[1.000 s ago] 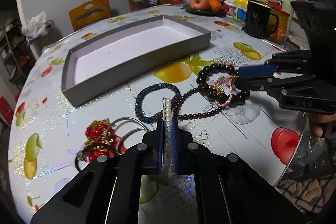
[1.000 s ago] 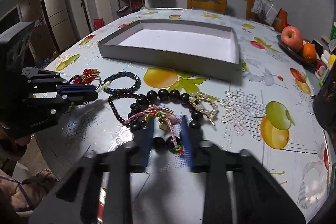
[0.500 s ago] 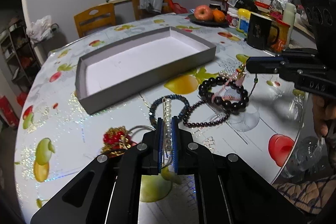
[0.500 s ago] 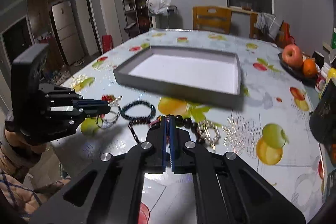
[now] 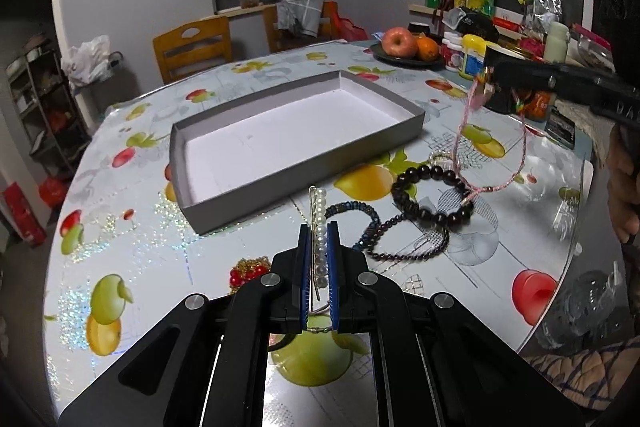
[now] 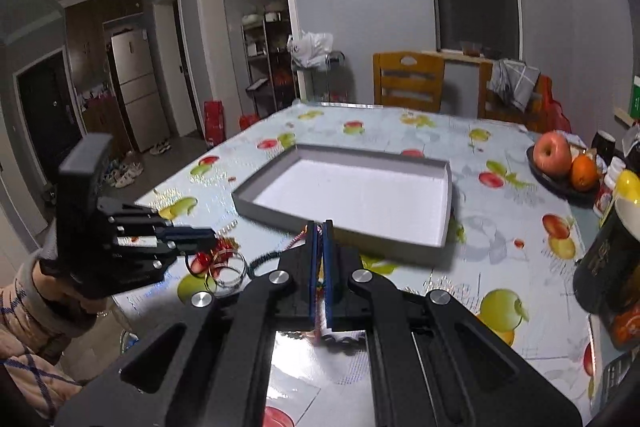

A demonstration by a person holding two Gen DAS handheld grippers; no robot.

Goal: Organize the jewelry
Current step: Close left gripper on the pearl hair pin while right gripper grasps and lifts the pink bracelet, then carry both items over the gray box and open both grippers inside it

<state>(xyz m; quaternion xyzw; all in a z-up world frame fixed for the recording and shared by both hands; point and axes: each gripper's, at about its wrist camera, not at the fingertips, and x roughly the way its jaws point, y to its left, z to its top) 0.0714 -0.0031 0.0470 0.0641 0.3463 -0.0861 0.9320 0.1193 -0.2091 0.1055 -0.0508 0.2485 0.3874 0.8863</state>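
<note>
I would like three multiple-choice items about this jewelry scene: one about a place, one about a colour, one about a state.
1. Where does the big dark bead bracelet lie?
A. inside the grey box
B. on the tablecloth, outside the box
C. on the fruit plate

2. What colour is the cord bracelet hanging from the right gripper?
A. pink
B. green
C. black

3. What is the state of the left gripper?
A. wide open
B. shut on nothing
C. shut on the pearl pin

Key: 1 B, it lies in front of the grey box, whose floor is bare; 2 A, the hanging loop is pink; 3 C, the pearl pin sits between its fingers.
</note>
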